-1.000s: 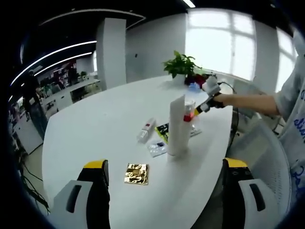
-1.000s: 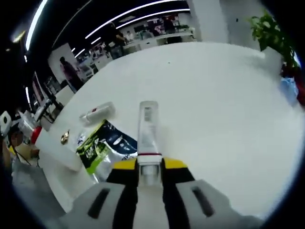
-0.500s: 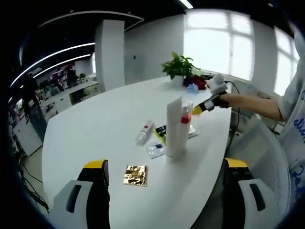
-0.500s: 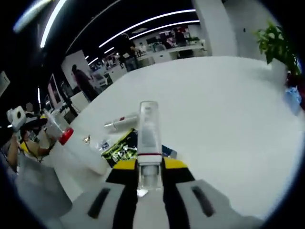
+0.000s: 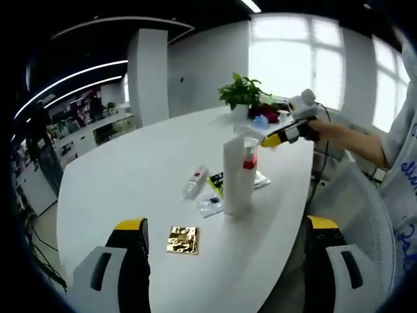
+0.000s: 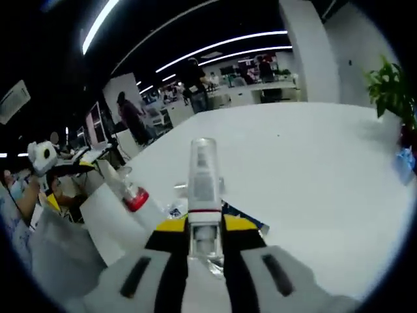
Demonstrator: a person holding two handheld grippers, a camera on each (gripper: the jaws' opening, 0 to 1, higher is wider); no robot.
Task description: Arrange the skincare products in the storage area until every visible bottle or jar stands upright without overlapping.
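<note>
My right gripper [image 6: 204, 228] is shut on a clear bottle [image 6: 202, 179] with a thin red band, held above the white table [image 6: 313, 169]. In the left gripper view, that gripper [image 5: 270, 139] hovers just above and right of a tall white tube [image 5: 232, 175] standing upright. A bottle with a red band [image 5: 249, 163] stands close behind the tube. A small white tube [image 5: 193, 182] lies flat further left. My left gripper [image 5: 226, 225] stays low at the near table edge, jaws wide open with nothing between them.
A gold sachet [image 5: 182, 240], a clear packet [image 5: 210, 205] and a green-black sachet [image 5: 218, 183] lie flat near the tube. A potted plant [image 5: 242, 92] stands at the table's far end. A mesh chair [image 5: 365, 215] stands by the table's right edge.
My right gripper has risen and tilted upward with the clear bottle, moving from beside the white tube to above its top. My left gripper has stayed in place.
</note>
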